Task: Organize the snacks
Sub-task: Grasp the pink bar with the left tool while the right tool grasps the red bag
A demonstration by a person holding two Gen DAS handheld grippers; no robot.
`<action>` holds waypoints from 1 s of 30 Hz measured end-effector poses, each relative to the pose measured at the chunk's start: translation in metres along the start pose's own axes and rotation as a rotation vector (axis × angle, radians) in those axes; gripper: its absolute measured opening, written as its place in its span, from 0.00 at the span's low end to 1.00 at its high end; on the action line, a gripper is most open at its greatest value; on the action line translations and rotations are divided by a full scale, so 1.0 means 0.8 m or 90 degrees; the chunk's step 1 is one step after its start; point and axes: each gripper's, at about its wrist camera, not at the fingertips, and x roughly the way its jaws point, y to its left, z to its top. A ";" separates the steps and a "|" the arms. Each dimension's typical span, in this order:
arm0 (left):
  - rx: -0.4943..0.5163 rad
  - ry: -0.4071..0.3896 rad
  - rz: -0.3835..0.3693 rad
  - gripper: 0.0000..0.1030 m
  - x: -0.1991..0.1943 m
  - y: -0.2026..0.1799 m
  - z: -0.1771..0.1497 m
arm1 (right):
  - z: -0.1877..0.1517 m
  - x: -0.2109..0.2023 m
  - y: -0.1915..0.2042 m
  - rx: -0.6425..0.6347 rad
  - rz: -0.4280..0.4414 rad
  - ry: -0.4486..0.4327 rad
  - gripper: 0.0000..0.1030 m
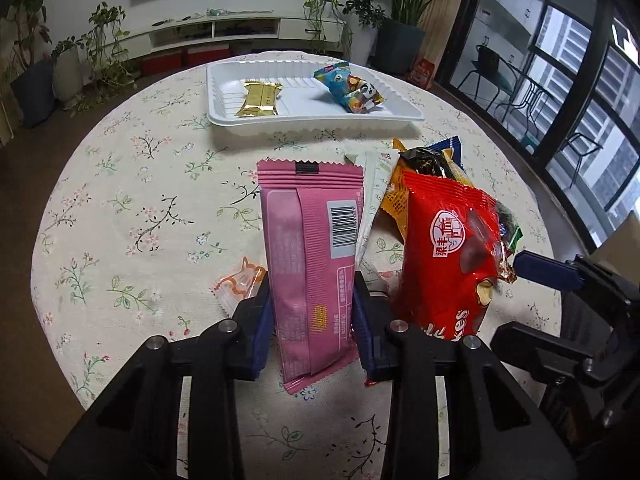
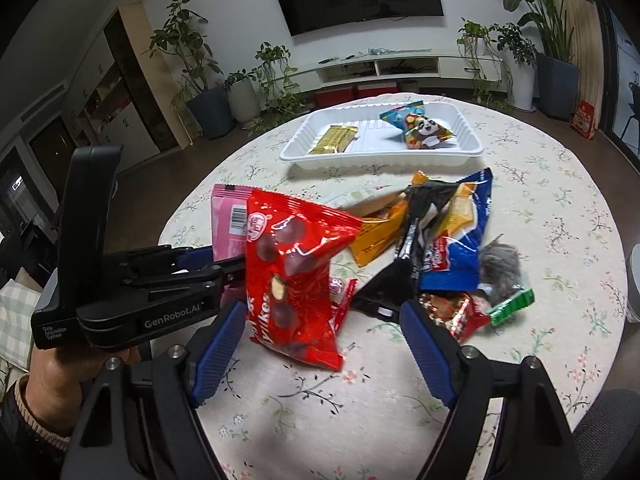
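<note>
Pink snack packet [image 1: 308, 264], barcode showing, clamped in left gripper [image 1: 312, 300] fingers, right gripper [image 2: 320, 344] fingers spread

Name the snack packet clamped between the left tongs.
The long pink foil wrapper with the barcode. The left tongs pinch its lower half; the red chocolate bag beside it lies free.

- The left gripper [image 1: 312, 312] has matte black plastic arms with round silver screws at the joints and ribbed dark-blue pads on its fingers [image 1: 260, 320].
- Its black body carries white lettering, "GenRobot.AI" and a small "Data Acquisition System" label.
- The right gripper [image 2: 322, 340] is built the same: black linkage, silver screws, ribbed blue pads.
- The person's left hand [image 2: 52, 376] comes out of a dark quilted sleeve [image 2: 28, 424] with a knitted cuff.
</note>
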 end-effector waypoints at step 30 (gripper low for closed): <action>-0.082 -0.002 -0.046 0.28 -0.032 0.017 -0.036 | 0.002 0.047 -0.004 0.032 0.067 0.054 0.30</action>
